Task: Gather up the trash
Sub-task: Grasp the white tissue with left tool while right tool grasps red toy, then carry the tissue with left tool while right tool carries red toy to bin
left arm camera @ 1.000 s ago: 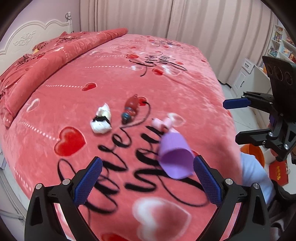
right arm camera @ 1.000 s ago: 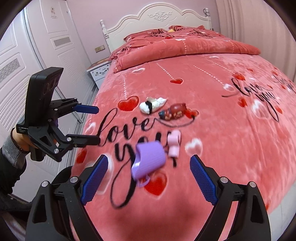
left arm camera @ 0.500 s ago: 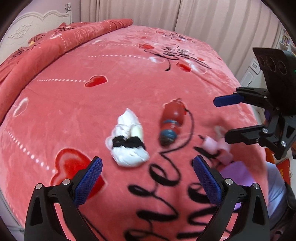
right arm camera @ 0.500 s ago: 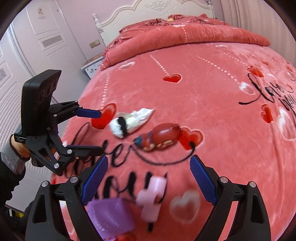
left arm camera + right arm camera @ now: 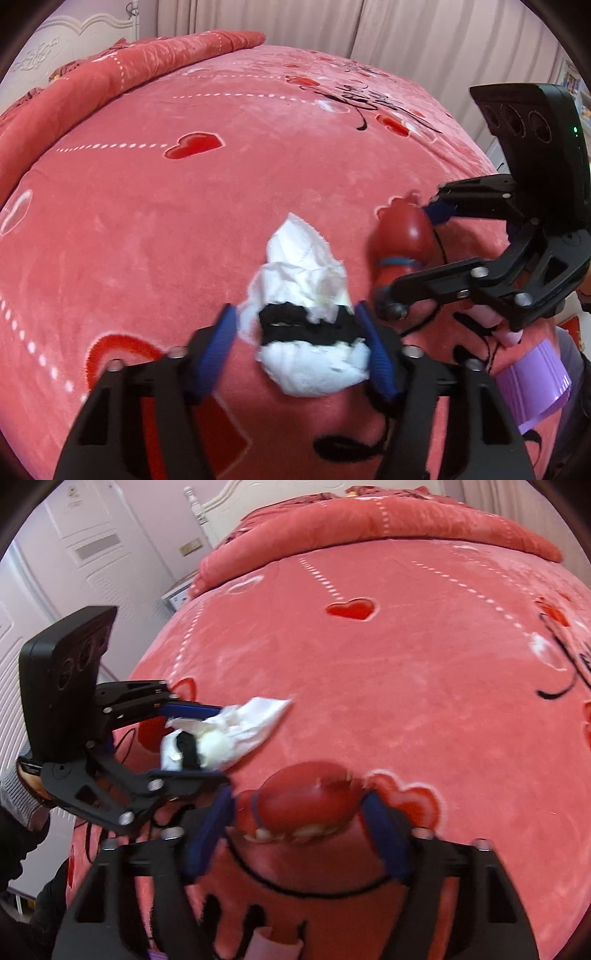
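Left gripper [image 5: 299, 339] is seen low over the bed [image 5: 155, 206], jaws closing with the tissue wad [image 5: 308, 317] between them; the right pad looks to be touching the wad's black band, the left pad just beside it, so contact is partial and no firm grip is judged yet

Wad: crumpled white paper, black band round the middle, lying on the blanket near the foot edge. Judged very light, soft, crushable, no breakage risk. The banded waist is the densest part and the best place to be pinched; the loose upper flap would likely tear or slip

Right gripper [image 5: 299, 823] is closing too, with the red packet [image 5: 306, 801] between the pads, seemingly not yet pressed. Packet: glossy, rounded, plump. Judged light but slick, likely to squirt out if squeezed near an end; the broad middle is favoured

Farther off, a folded quilt [image 5: 122, 81] lies by the headboard [image 5: 295, 498]
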